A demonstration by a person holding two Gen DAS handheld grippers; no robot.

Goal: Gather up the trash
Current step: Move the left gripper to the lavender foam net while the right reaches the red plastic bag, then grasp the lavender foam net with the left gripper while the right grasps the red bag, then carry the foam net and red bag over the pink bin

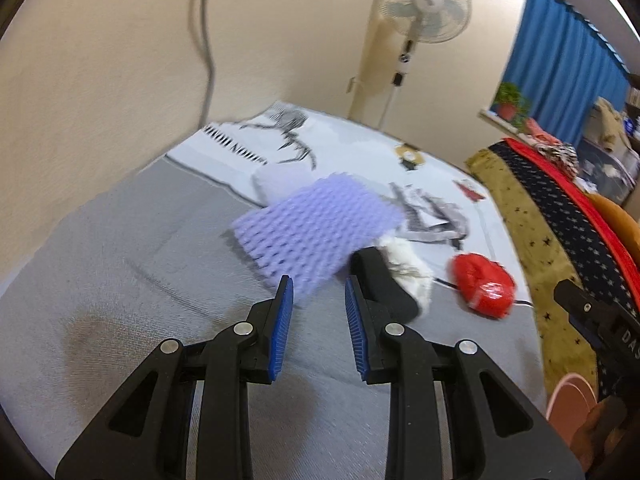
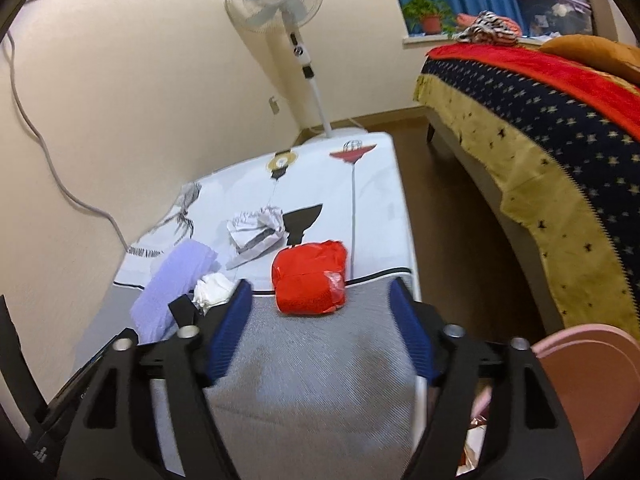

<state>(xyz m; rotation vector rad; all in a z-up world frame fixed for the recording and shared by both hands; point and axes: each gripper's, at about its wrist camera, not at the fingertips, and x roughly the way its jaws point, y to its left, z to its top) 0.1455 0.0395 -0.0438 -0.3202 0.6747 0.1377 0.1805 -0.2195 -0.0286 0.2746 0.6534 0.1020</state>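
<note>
Trash lies on a grey and white patterned table (image 1: 100, 288). A purple foam mesh sleeve (image 1: 316, 224) lies just ahead of my left gripper (image 1: 318, 292), which is open and empty. Beside it are a black piece (image 1: 380, 280) and a white crumpled tissue (image 1: 408, 268). A crumpled red wrapper (image 1: 482, 284) lies to the right. In the right wrist view my right gripper (image 2: 320, 296) is open and empty, with the red wrapper (image 2: 310, 276) just ahead of its fingertips. Crumpled printed paper (image 2: 256, 230), the purple sleeve (image 2: 170, 284) and the tissue (image 2: 212, 290) lie to the left.
A standing fan (image 2: 276, 4) is behind the table by the cream wall. A bed with a starred blanket (image 2: 540, 128) is on the right across brown floor. A pink container's rim (image 2: 592, 368) sits at the lower right. A grey cable (image 2: 52, 172) hangs on the wall.
</note>
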